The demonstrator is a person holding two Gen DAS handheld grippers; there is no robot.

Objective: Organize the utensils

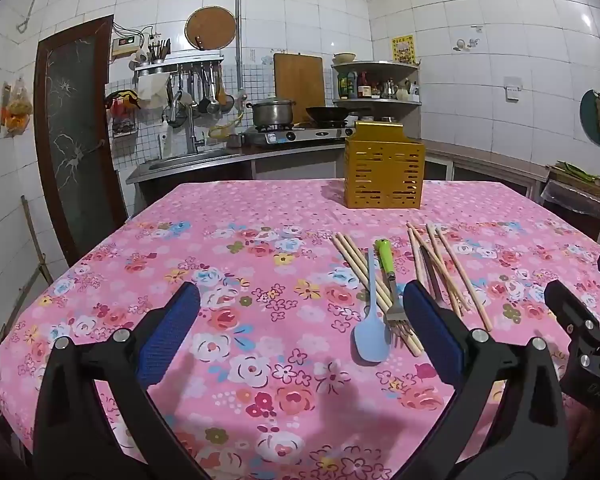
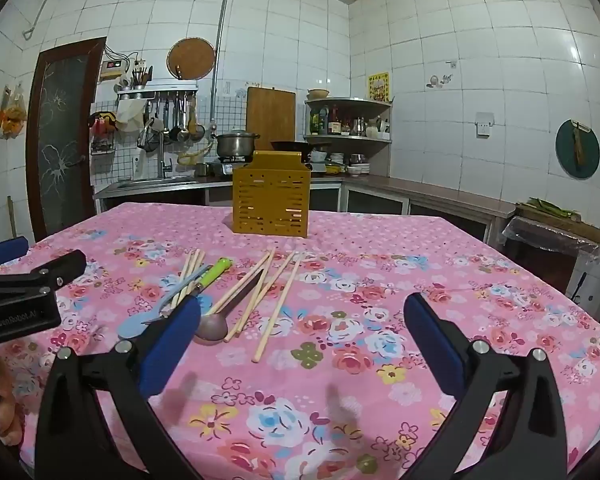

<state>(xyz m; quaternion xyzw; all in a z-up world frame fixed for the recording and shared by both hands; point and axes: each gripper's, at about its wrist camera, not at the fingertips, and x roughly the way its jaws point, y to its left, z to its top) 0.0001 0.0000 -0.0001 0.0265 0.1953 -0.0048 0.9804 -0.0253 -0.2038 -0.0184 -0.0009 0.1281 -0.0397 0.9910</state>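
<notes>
Both tongs, left [image 1: 300, 320] and right [image 2: 300, 328], are held released above the desk [image 1: 220, 248]. Chopsticks [image 2: 278, 304], spoons and a fork are scattered before the yellow holder [image 2: 271, 200]

A yellow slotted utensil holder [image 2: 271, 204] stands upright at the far side of the pink flowered table. Nearer, the utensils lie loose in a cluster: a light blue spoon [image 1: 371, 330] beside a green-handled fork [image 1: 391, 280], both resting over a bundle of wooden chopsticks [image 1: 358, 268]; more chopsticks [image 2: 278, 304] are scattered crosswise just beside them, with a dark metal spoon [image 2: 214, 326] among these
</notes>
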